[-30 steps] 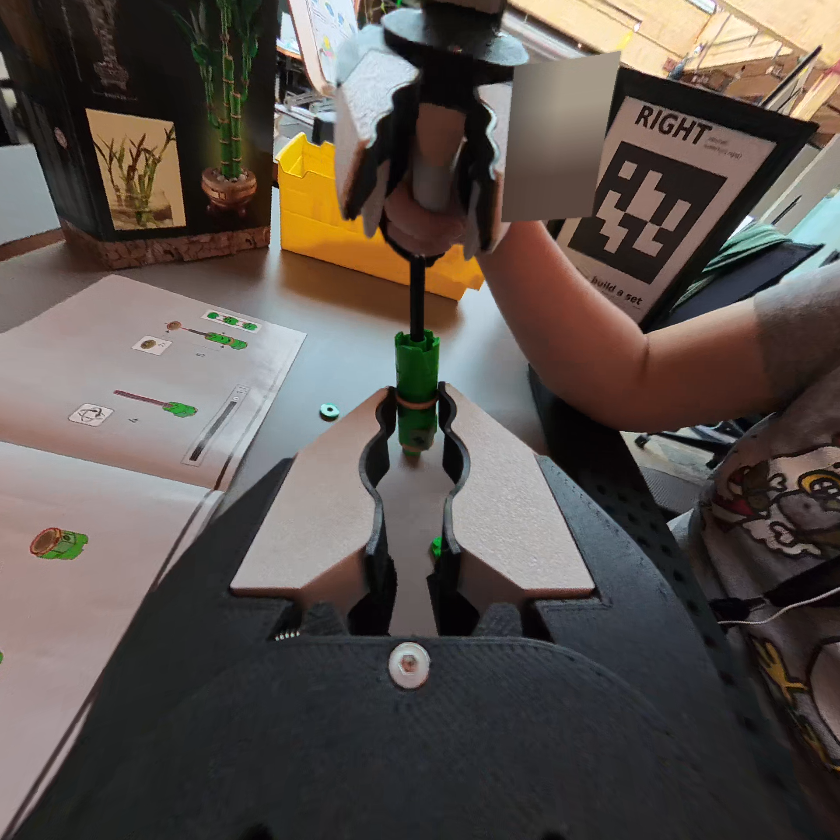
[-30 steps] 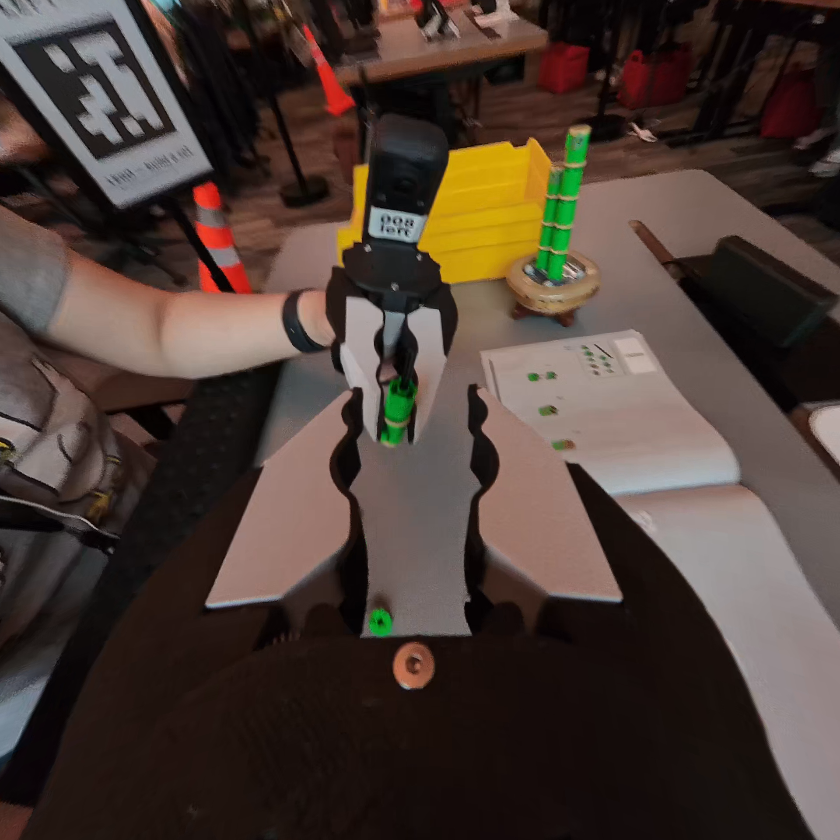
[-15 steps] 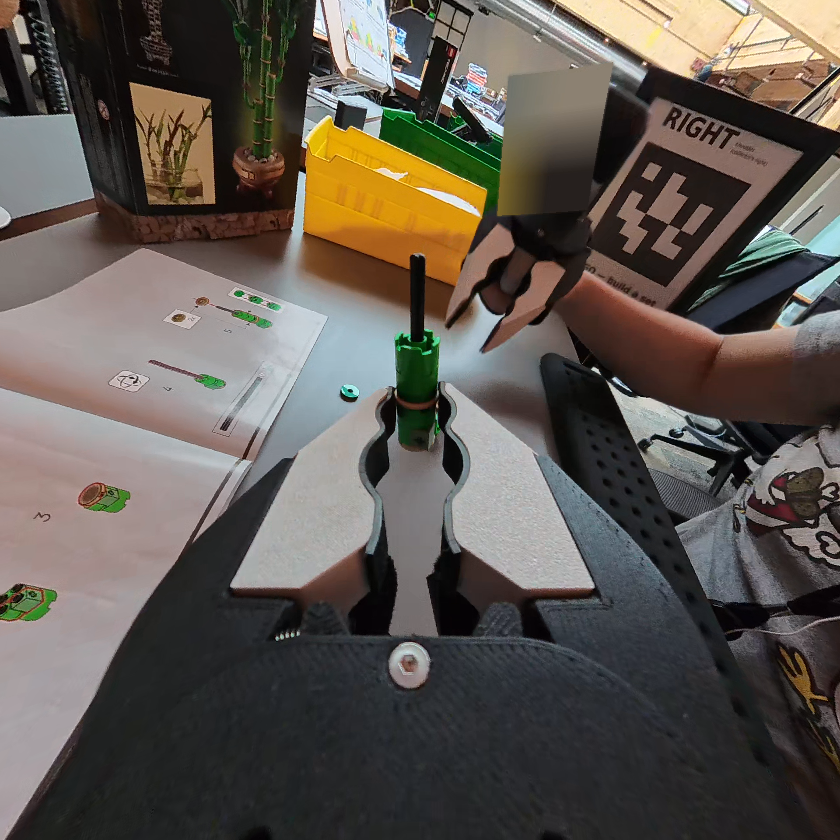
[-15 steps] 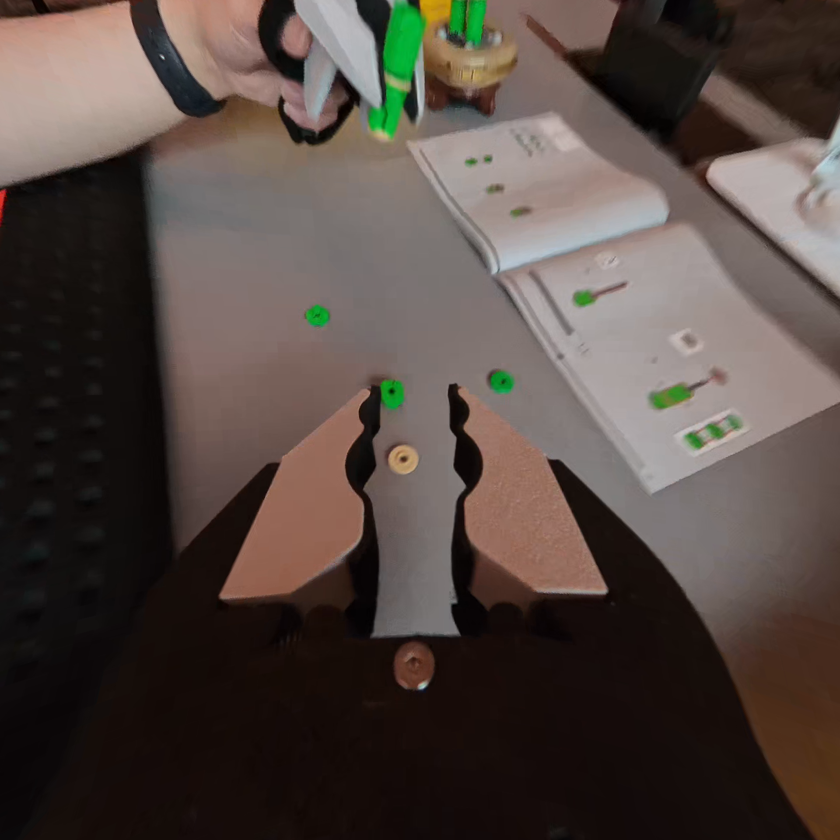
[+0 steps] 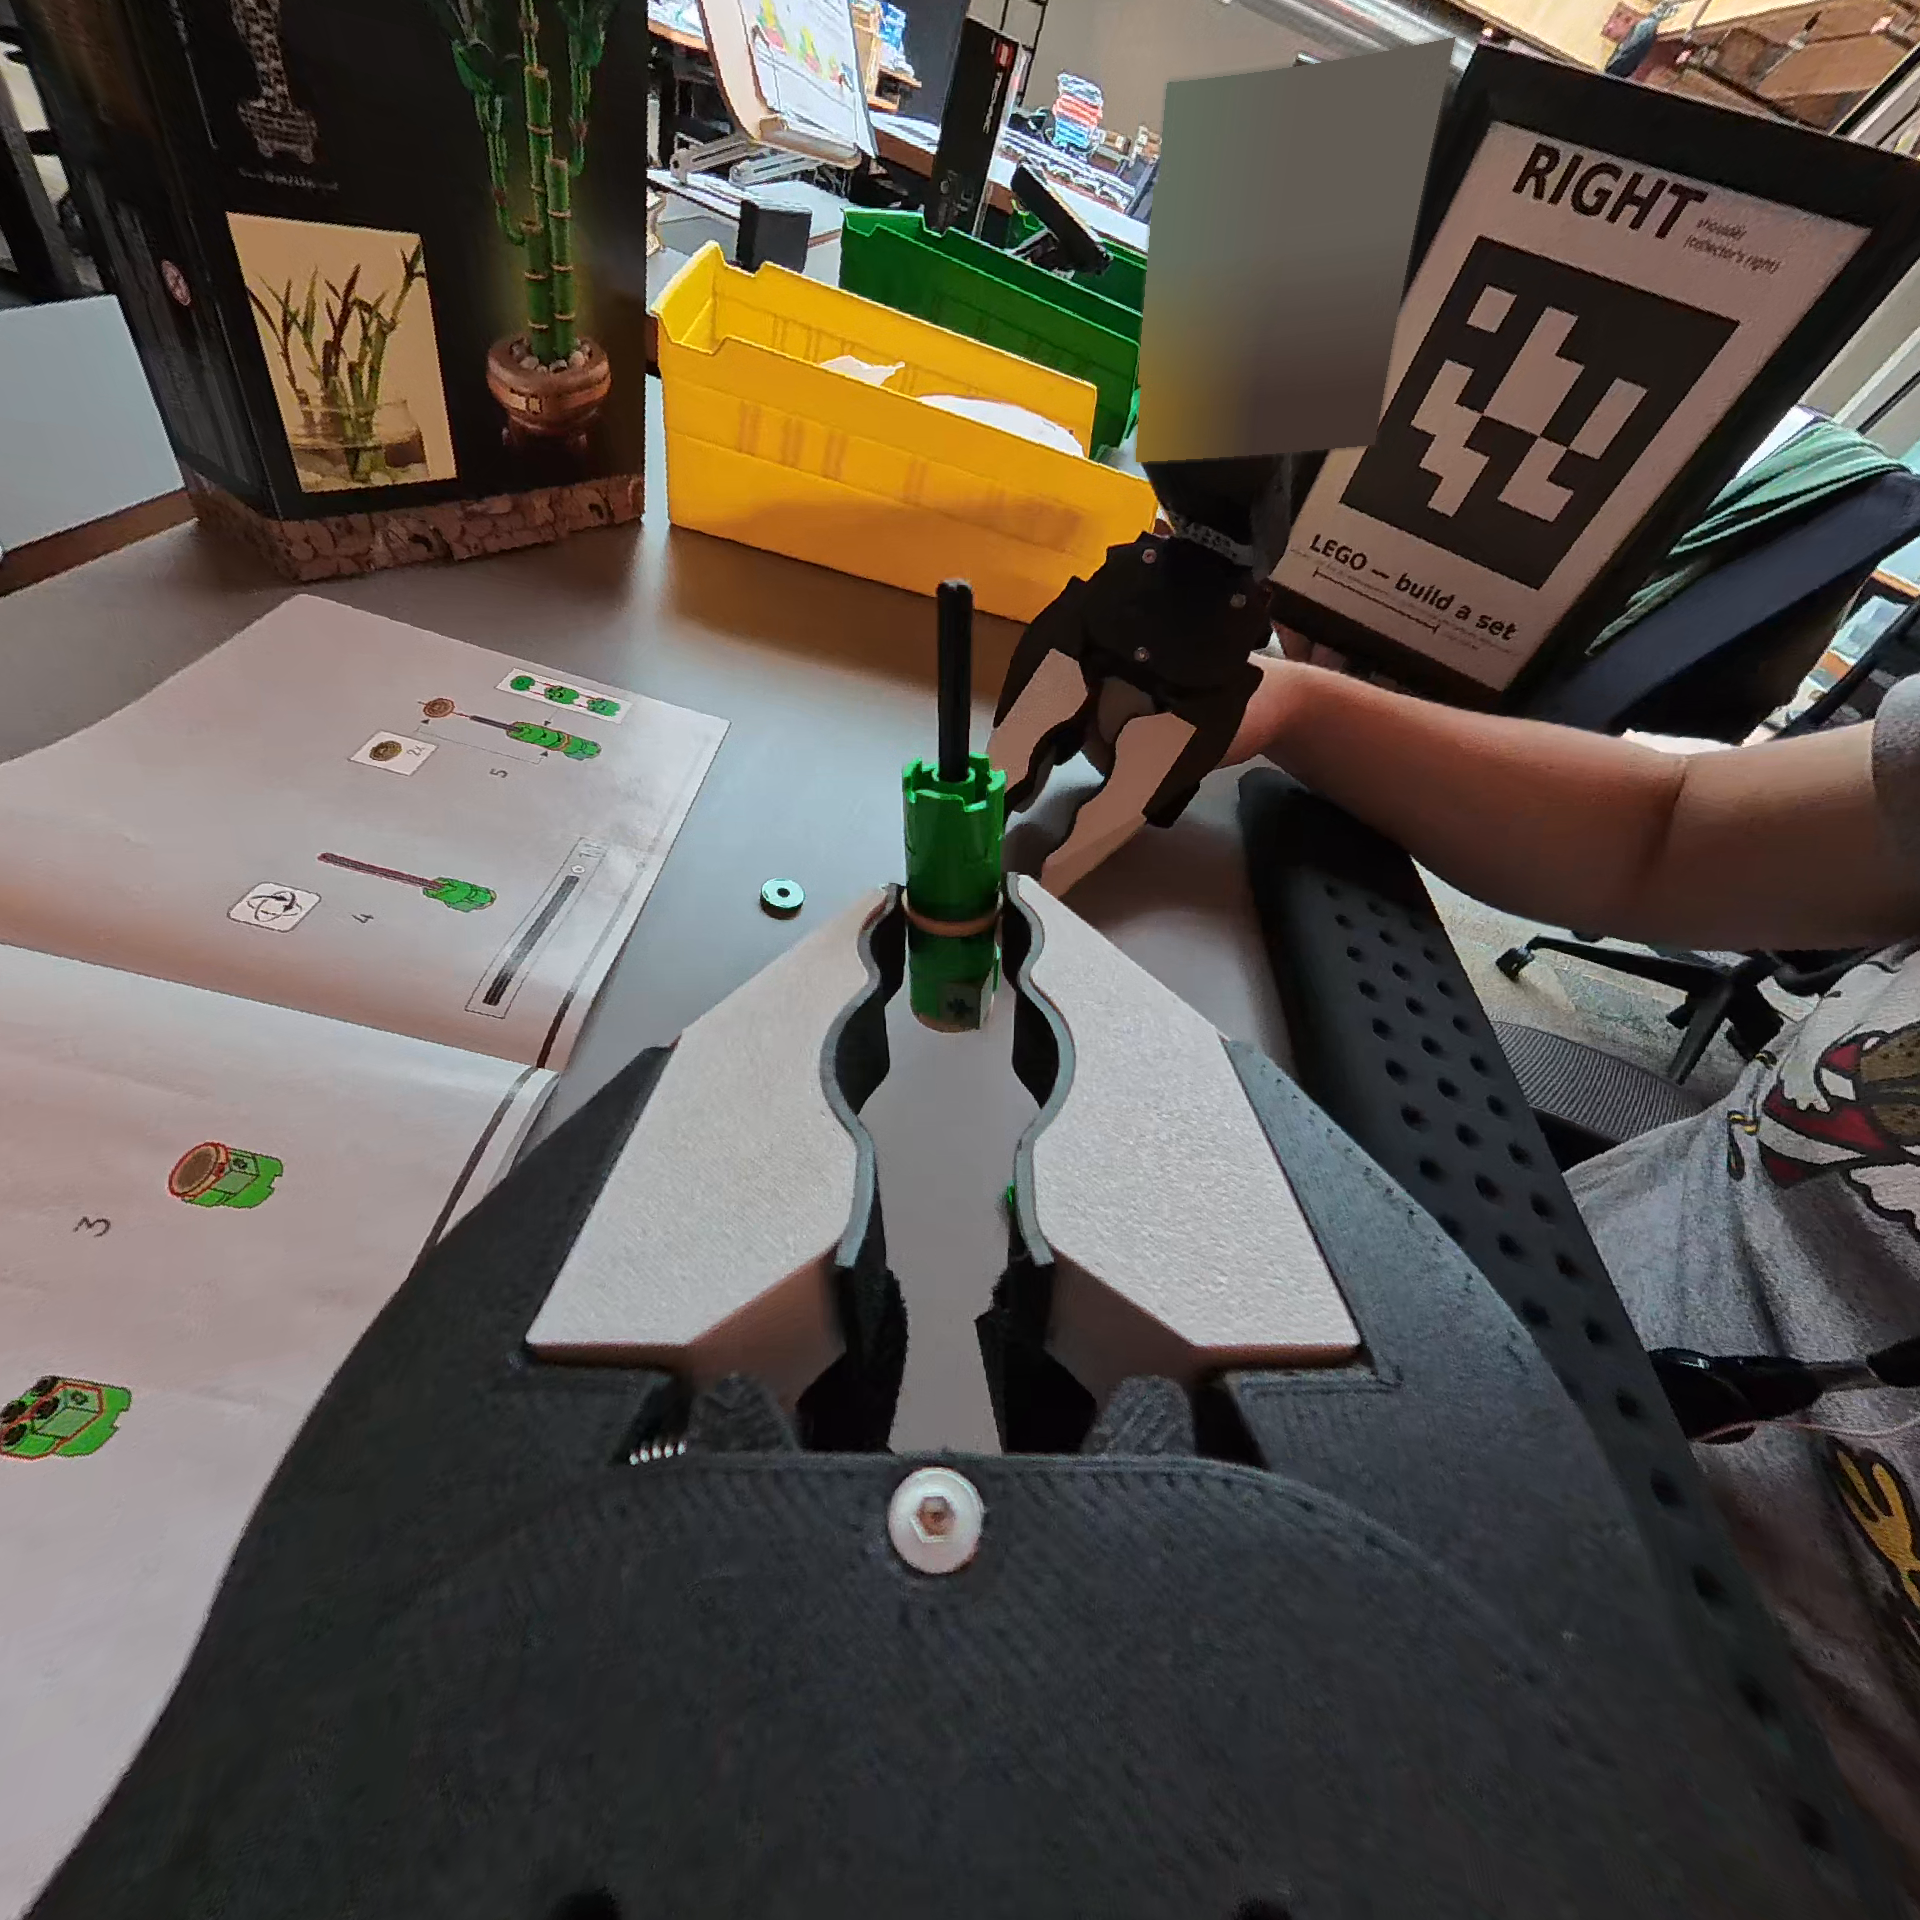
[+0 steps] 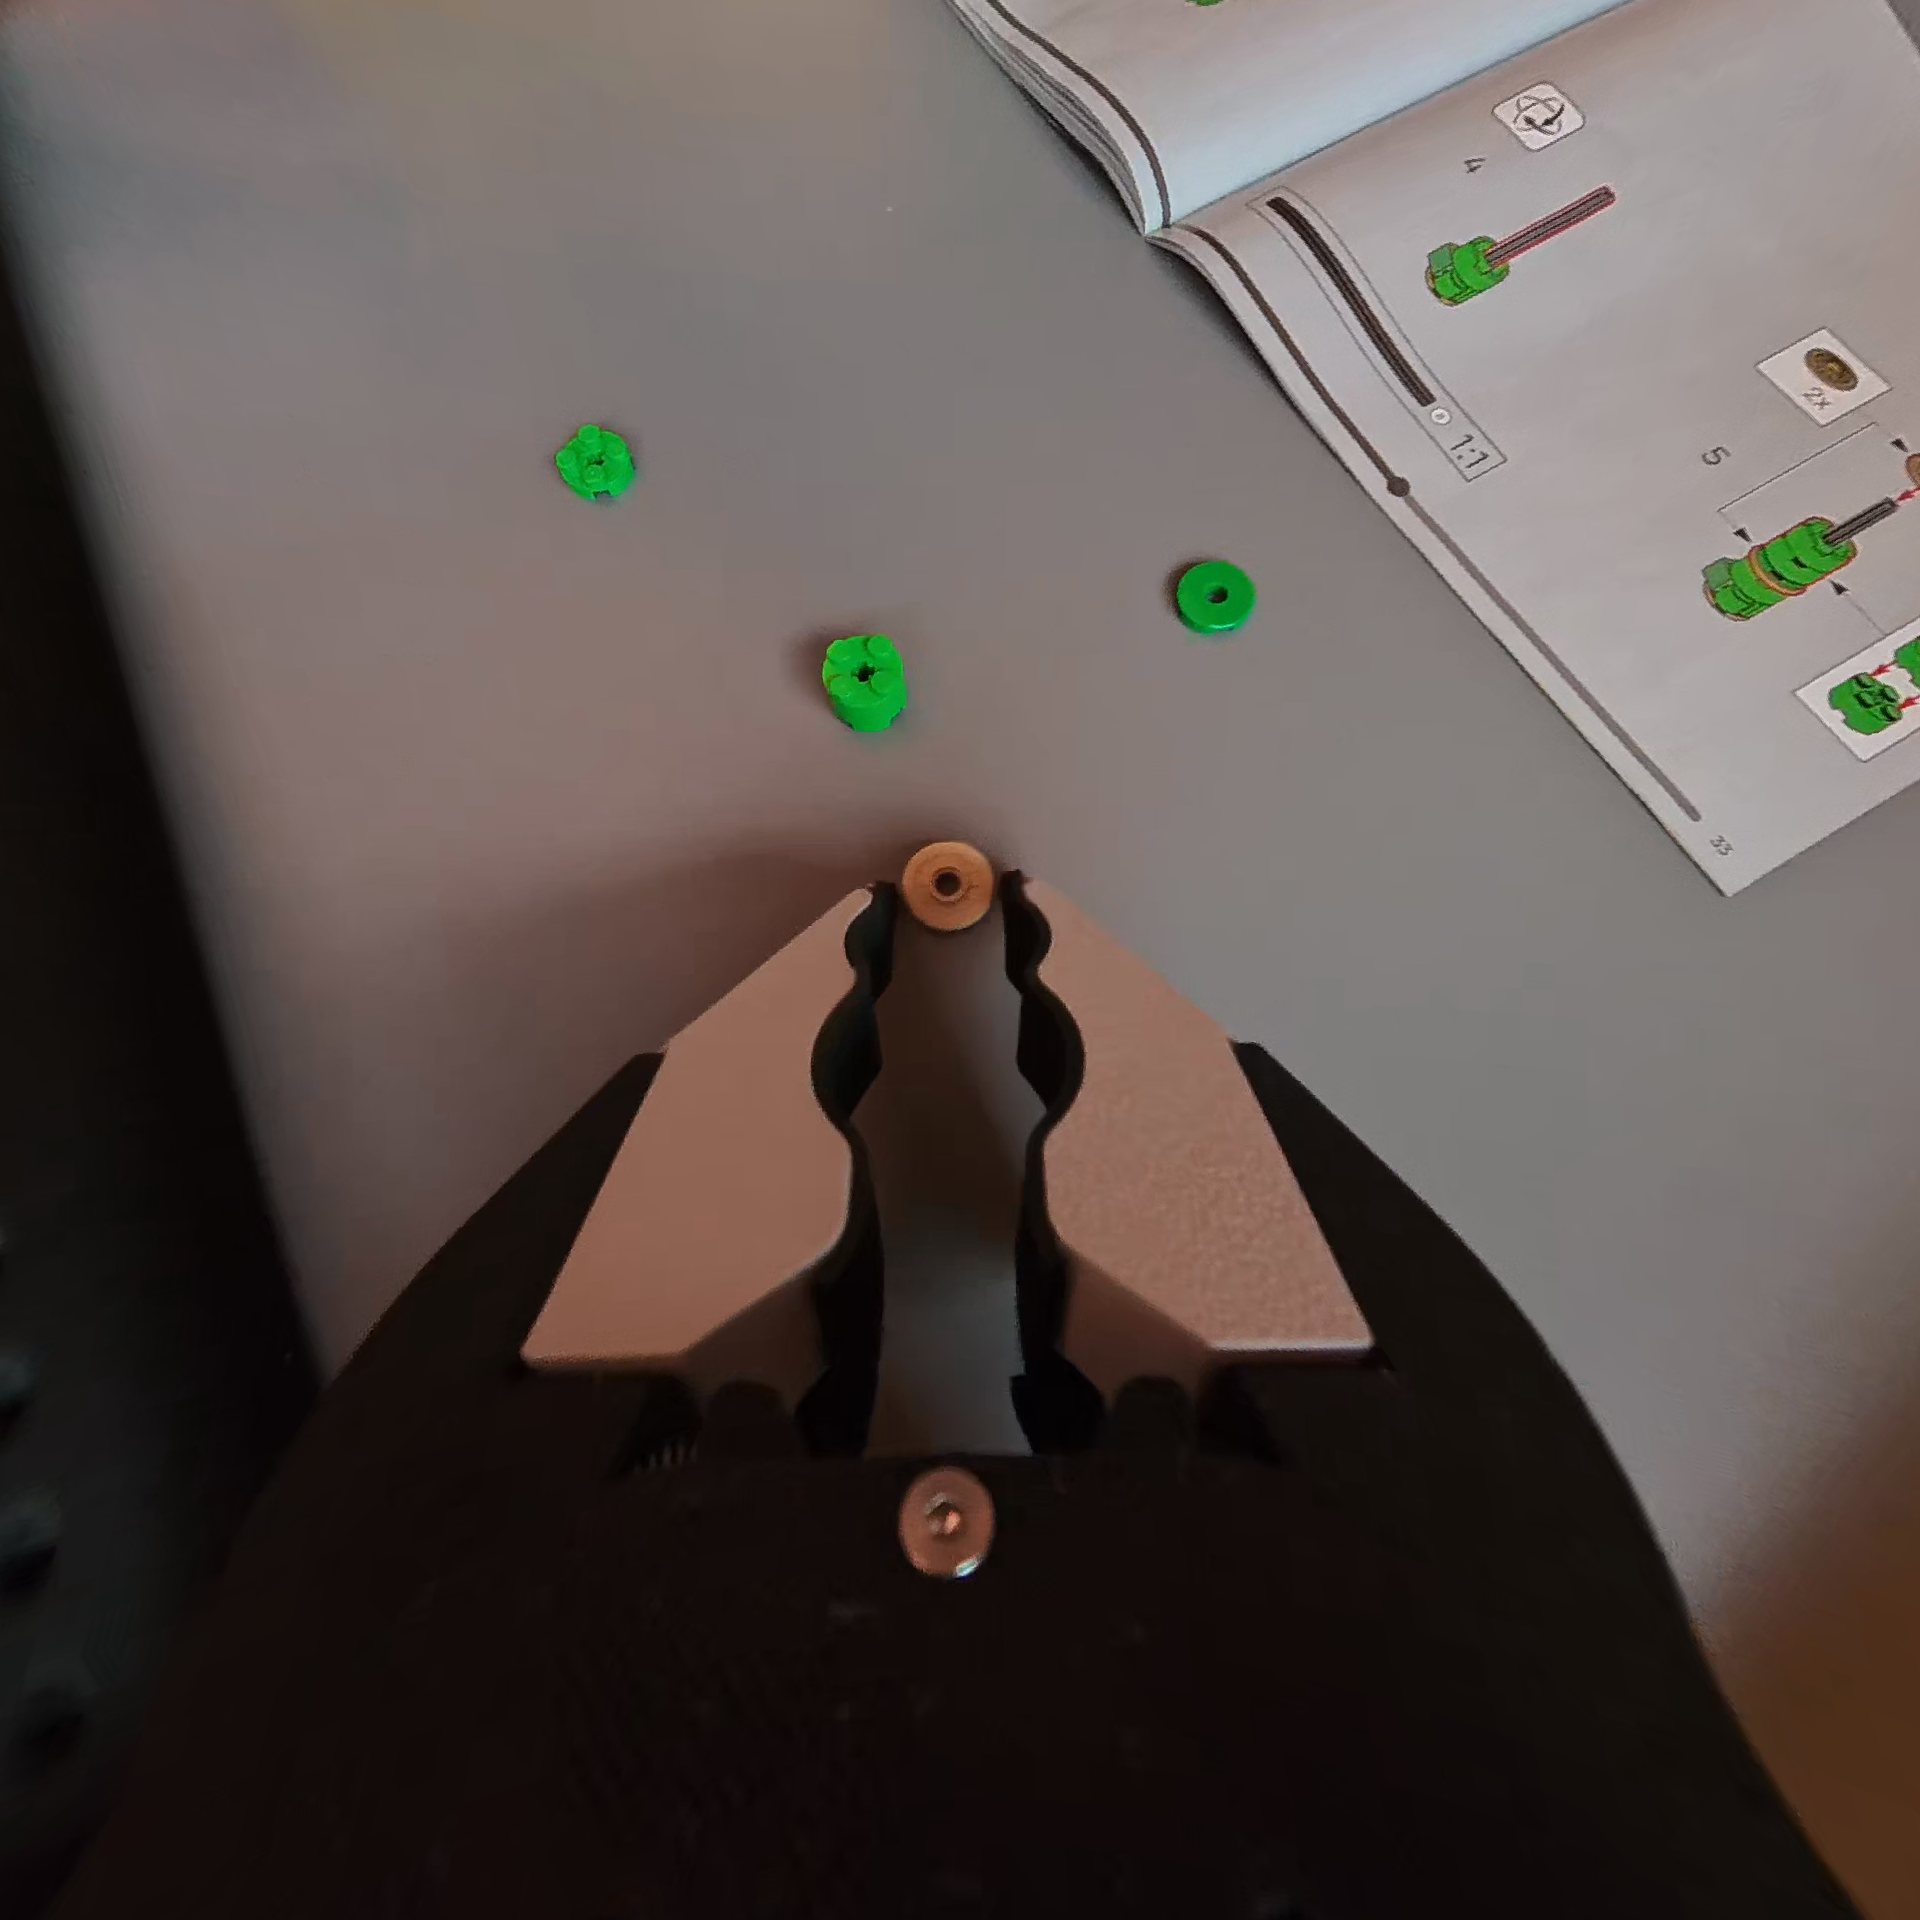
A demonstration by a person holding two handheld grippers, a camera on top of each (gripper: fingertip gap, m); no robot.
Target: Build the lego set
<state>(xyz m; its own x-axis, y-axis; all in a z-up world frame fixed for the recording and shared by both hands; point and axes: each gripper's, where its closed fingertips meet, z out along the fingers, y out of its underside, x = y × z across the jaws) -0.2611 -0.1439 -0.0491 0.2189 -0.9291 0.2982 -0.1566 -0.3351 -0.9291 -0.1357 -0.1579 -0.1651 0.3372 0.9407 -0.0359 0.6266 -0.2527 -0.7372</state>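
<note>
My left gripper is shut on a green stalk segment with a tan ring, held upright above the table. A black axle sticks up out of it. My right gripper is open and points down at the grey table; it also shows in the left wrist view. A tan round tile lies on the table between its fingertips. Two green round bricks and a green flat round tile lie beyond it.
The open instruction booklet lies left of the stalk and shows in the right wrist view. The set's box, a yellow bin, a green bin and a marker sign stand behind. A black mesh chair is at the right.
My right gripper has left the top of the axle, swung down to the table and narrowed around the tan tile. My left gripper still holds the stalk.
</note>
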